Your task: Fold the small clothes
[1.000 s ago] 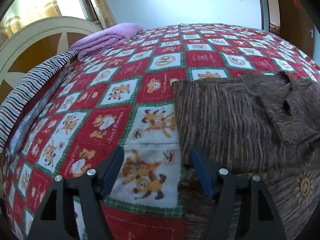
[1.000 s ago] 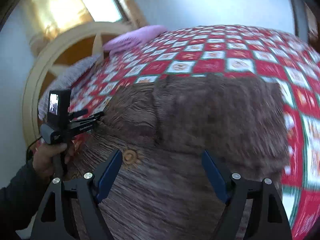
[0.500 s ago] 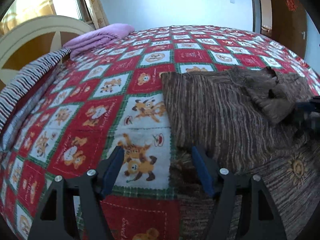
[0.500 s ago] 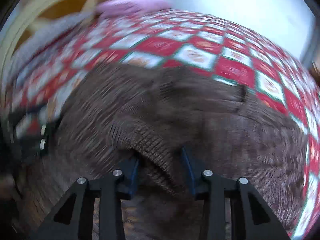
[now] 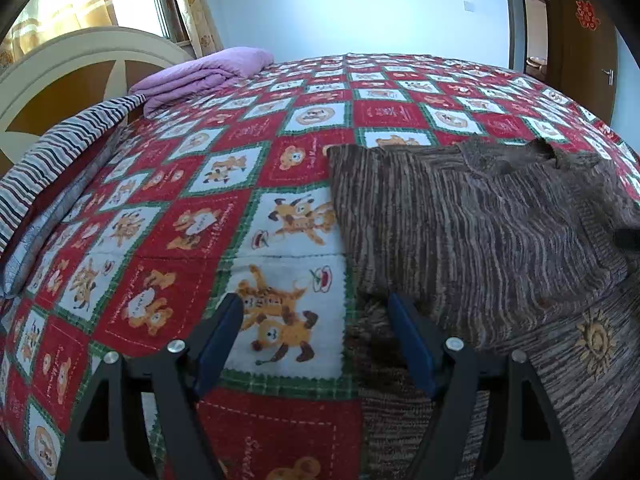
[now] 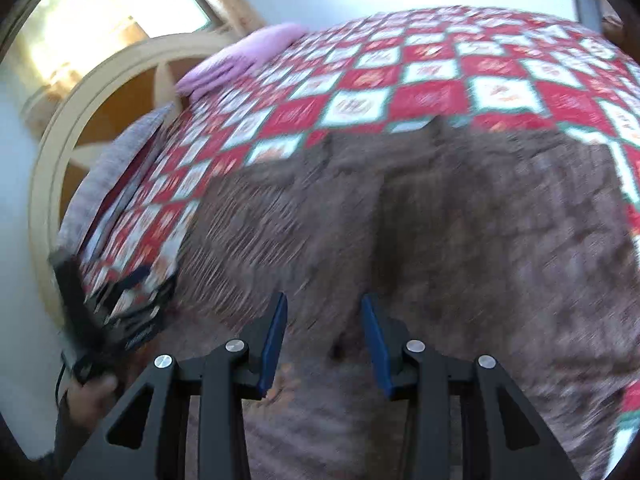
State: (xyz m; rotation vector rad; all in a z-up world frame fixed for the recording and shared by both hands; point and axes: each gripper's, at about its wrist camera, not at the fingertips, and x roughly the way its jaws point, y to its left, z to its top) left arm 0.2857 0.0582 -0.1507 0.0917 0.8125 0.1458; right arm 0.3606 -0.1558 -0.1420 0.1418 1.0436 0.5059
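Brown striped sweater (image 5: 472, 232) on red-and-white checked bear quilt (image 5: 208, 216); purple blanket (image 5: 200, 76).

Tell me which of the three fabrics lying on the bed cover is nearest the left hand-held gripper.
The brown striped sweater, lying right by the left hand-held gripper. The purple folded blanket and striped cloth lie far off by the headboard.

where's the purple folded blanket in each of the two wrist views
Left wrist: the purple folded blanket lies upper left, at the head of the bed, just above the striped pillow.
Right wrist: the same blanket shows upper left, blurred, beside the curved headboard.
Shared landmark: the brown sweater spread on the red checked quilt, low in both views.
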